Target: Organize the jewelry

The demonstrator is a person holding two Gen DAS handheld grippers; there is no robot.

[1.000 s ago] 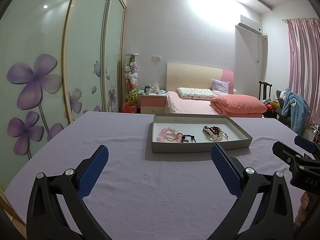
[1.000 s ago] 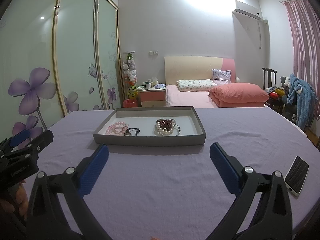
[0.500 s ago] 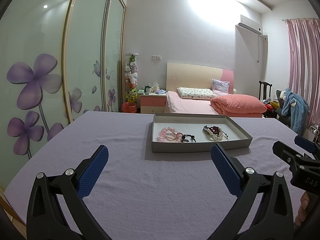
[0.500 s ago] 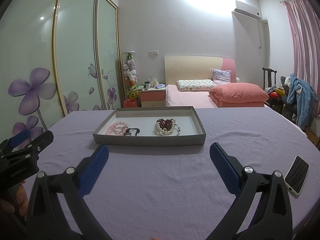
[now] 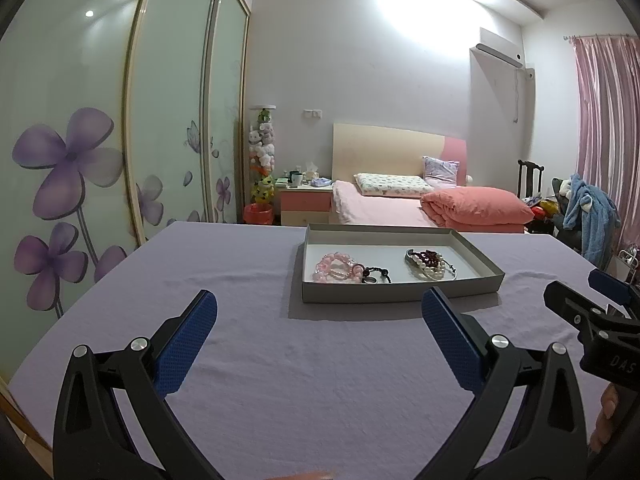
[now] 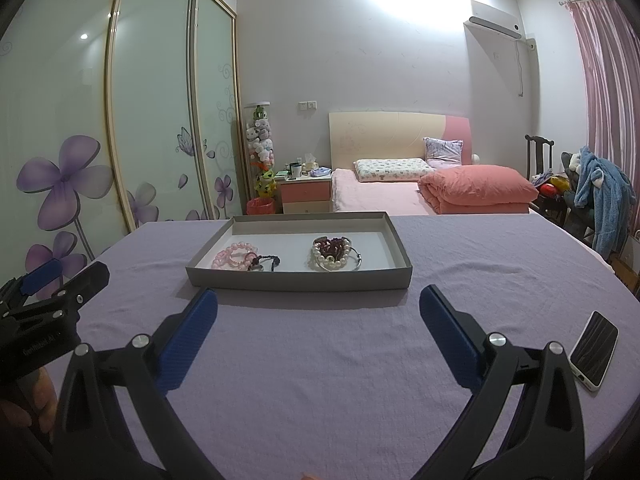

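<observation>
A shallow grey tray (image 5: pixel 400 294) (image 6: pixel 300 280) sits on the purple-clothed table. Inside lie pink bead bracelets with a dark cord and ring (image 5: pixel 338 270) (image 6: pixel 236 260) on the left, and a pearl bracelet with dark red beads and a silver bangle (image 5: pixel 430 264) (image 6: pixel 334 254) on the right. My left gripper (image 5: pixel 320 324) is open and empty, low over the cloth in front of the tray. My right gripper (image 6: pixel 318 320) is open and empty, also short of the tray. Each gripper shows at the edge of the other's view.
A phone (image 6: pixel 594 348) lies on the cloth at the right. The purple table cloth (image 5: pixel 280 360) spreads around the tray. Behind are a pink bed (image 5: pixel 400 208), a nightstand (image 5: pixel 306 204), flowered wardrobe doors (image 5: pixel 100 140) at left and a chair with clothes (image 6: pixel 600 196) at right.
</observation>
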